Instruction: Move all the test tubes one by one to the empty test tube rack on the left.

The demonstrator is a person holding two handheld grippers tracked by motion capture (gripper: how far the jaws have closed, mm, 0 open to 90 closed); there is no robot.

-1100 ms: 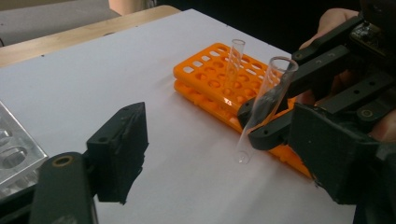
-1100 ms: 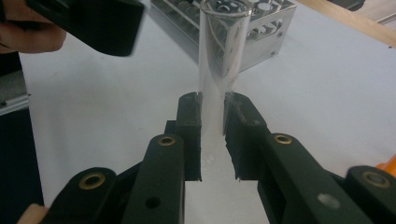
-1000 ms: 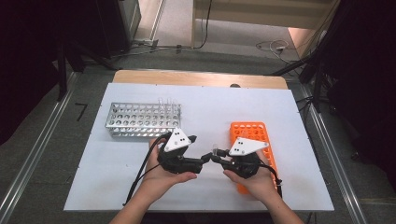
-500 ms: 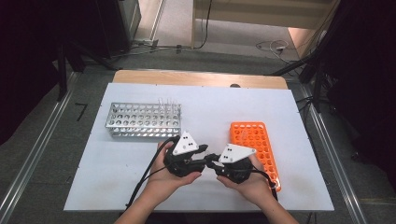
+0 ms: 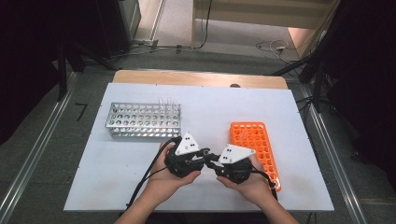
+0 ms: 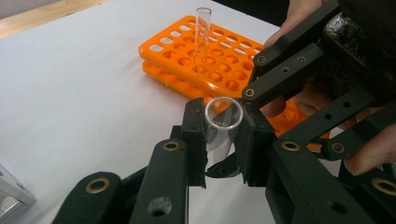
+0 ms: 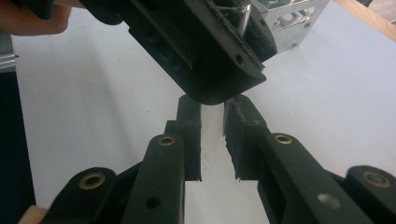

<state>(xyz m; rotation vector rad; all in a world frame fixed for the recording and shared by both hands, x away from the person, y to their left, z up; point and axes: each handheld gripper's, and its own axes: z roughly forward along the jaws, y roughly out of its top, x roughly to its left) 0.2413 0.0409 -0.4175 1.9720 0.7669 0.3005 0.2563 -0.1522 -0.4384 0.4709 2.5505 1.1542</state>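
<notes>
Item: clear test tube (image 6: 223,122), light, stiff, slick, breakable. You hold it above the tabletop (image 5: 233,112) in both claws; left claw (image 6: 223,140) has just closed on it near the rim, right claw (image 7: 212,135) clamped lower.

Count: two tubes here, one standing in the orange rack (image 6: 219,60); two racks, the other metal (image 5: 144,120).

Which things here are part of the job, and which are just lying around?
In the job: glass tube, orange rack, standing tube in it, probably the metal rack.
Lying about: floor cables, wooden board at the far edge.
</notes>
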